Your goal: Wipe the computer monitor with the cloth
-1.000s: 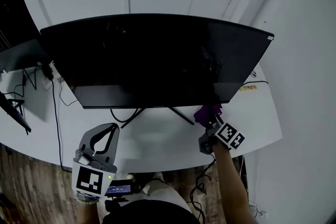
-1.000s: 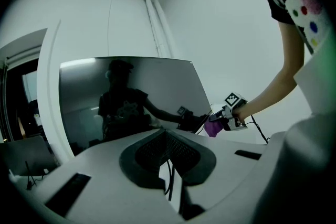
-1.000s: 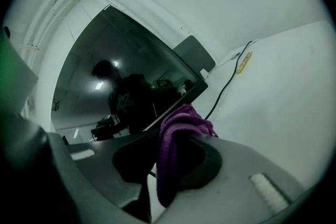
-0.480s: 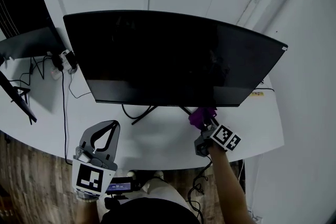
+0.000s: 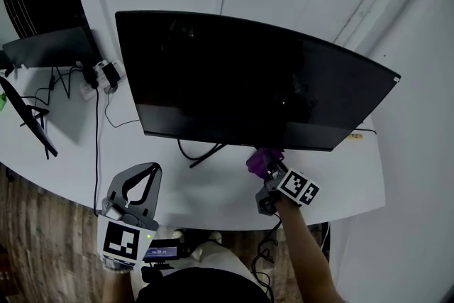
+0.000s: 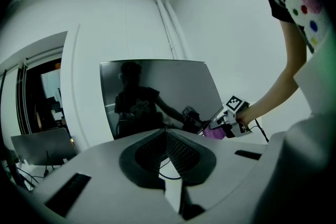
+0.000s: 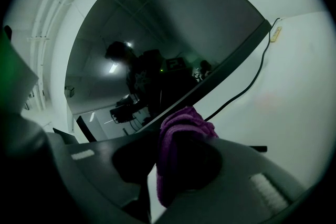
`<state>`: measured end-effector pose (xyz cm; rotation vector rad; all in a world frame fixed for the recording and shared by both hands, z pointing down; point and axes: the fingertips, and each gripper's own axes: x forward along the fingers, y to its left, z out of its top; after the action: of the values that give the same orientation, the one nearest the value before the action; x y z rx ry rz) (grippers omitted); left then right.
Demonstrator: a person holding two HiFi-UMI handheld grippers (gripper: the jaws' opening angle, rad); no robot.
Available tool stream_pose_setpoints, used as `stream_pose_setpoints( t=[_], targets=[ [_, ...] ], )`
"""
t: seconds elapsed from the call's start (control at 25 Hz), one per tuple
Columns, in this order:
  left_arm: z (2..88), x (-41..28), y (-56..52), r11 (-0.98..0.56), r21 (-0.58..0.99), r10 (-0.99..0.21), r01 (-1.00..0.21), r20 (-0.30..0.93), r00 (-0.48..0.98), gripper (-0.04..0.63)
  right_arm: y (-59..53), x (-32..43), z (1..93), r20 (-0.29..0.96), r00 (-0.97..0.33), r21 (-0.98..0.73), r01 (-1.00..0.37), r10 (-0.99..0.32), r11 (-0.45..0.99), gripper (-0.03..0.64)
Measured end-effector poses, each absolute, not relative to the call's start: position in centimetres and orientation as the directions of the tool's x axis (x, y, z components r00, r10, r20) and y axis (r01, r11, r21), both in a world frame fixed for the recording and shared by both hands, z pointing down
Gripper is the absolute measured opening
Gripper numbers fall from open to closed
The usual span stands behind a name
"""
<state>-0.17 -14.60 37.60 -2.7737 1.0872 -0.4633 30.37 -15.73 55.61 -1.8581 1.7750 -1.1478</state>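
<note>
A: Biggest first?
B: White curved desk (image 5: 213, 191), smooth and matte. On it, a wide curved monitor (image 5: 255, 81): glossy black, dark, mirror-like enough to give back a dim reflection of the room. Long axis running left to right; propped on thin splayed stand legs (image 5: 206, 152).
A: Then the 2 grippers?
B: Left gripper (image 6: 166, 135) pressed closed on nothing, low at the desk's near edge, well apart from the screen. Right gripper (image 5: 268, 168) clamped on the cloth, just below the screen's lower edge, right of centre. Right hand nearer by far.
A: And the cloth itself?
B: Purple cloth (image 5: 259, 158), soft and nubbly, bunched into 1 wad, with a fold spilling past the tips. Close under the bezel; hard to say whether touching it.
A: Which way from here?
B: Up and forward from the fingertips onto the glass. Nearly all of the panel lying above and to the left of the wad, so probably side-to-side passes along the long axis, working leftward and upward. Soft pile against a hard slick face: likely an easy glide with light pressure.
A: Anything smaller worth minding?
B: Thin black cable (image 7: 230, 102) trailing over the desk under the lower right corner, near the wad. Also those slim legs; best not to push hard enough to rock the panel.
</note>
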Motion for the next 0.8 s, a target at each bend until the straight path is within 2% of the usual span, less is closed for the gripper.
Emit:
stream_pose_setpoints(
  t=[0.8],
  targets=[
    [38.0,-6.9,-15.5,-0.673,-0.207,-0.739,-0.71,0.23,0.634,0.005,-19.8,18.0,55.6,0.342,-0.303,-0.712,-0.701,-0.889,-0.035,0.08]
  ],
)
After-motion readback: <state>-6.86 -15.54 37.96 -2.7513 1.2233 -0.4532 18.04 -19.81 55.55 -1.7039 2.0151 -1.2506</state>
